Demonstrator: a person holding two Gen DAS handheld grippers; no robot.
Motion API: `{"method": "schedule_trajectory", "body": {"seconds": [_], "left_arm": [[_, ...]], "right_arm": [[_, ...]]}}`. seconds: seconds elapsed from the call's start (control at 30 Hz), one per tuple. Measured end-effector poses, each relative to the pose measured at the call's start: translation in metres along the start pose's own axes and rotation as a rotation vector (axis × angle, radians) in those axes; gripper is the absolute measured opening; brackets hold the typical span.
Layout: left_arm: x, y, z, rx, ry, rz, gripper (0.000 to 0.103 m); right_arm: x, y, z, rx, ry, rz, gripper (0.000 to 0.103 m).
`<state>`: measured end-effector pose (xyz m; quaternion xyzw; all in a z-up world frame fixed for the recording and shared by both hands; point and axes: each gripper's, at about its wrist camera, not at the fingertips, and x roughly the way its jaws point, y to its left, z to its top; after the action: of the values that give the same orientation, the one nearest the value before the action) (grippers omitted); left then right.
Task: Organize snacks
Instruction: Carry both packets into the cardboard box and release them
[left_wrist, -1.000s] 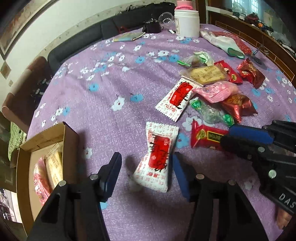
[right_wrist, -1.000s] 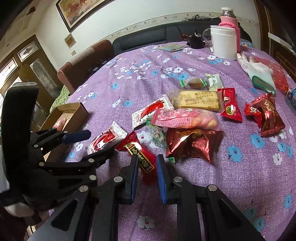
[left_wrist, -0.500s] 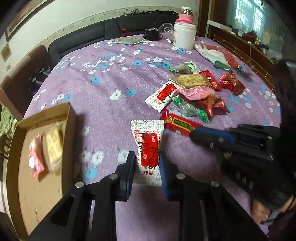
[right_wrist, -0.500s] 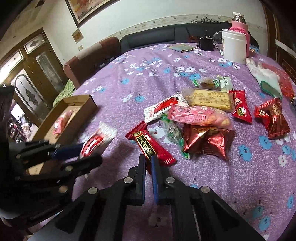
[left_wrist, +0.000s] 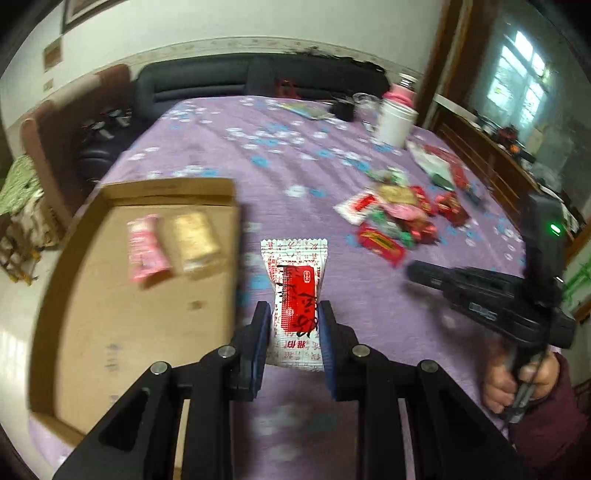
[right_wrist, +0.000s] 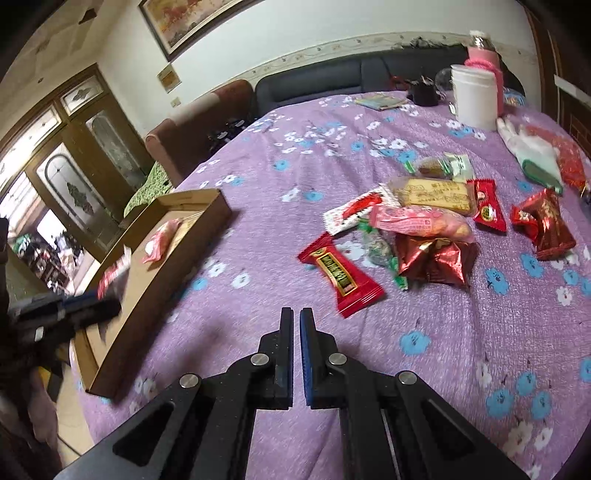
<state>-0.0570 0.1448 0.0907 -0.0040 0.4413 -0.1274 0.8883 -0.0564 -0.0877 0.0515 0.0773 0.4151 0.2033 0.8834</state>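
Left gripper (left_wrist: 293, 325): its jaws are pinching the white-and-red snack packet (left_wrist: 295, 291) at the packet's waist; the packet is standing upright between the blue pads, lifted clear of the tablecloth (left_wrist: 295, 158); in the right wrist view the same gripper (right_wrist: 94, 301) is showing blurred at the left edge, over the near side of the box, with the packet (right_wrist: 112, 273) sticking up from its tip

Right gripper (right_wrist: 297, 321): its fingers are pressed together with nothing between them; it is hanging over bare purple cloth (right_wrist: 258, 177), near the long red packet (right_wrist: 341, 275) and not touching it; in the left wrist view it (left_wrist: 421, 271) is pointing in from the right, with a hand (left_wrist: 517, 384) gripping its handle

Cardboard box (left_wrist: 122, 295): lying open at the left edge of the table; it is holding a pink packet (left_wrist: 146, 247) and a tan packet (left_wrist: 194, 240) side by side near its far end

Snack pile (right_wrist: 424, 221): lying well apart from the box, toward the right of the table; a pink bag (right_wrist: 421, 221) is resting on a crinkled dark red packet (right_wrist: 436, 258); a biscuit pack (right_wrist: 432, 194) is lying just behind them; further red packets (right_wrist: 546, 223) are lying to the right

Far end of table: a white tub (right_wrist: 474, 96) is standing upright, a pink-sleeved bottle (right_wrist: 484, 55) just behind it; a white glove (right_wrist: 528, 151) is lying near the tub
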Motion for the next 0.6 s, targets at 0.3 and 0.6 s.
{"method": "schedule_trajectory", "body": {"seconds": [0.3, 0.6], "left_arm": [[-0.020, 0.044, -0.020, -0.088, -0.025, 0.001, 0.025], [-0.023, 0.059, -0.030, -0.124, -0.026, -0.013, 0.025]], "right_arm": [[0.036, -0.013, 0.030, -0.068, 0.038, -0.132, 0.019], [0.060, -0.004, 0.032, -0.104, 0.090, -0.145, 0.058]]}}
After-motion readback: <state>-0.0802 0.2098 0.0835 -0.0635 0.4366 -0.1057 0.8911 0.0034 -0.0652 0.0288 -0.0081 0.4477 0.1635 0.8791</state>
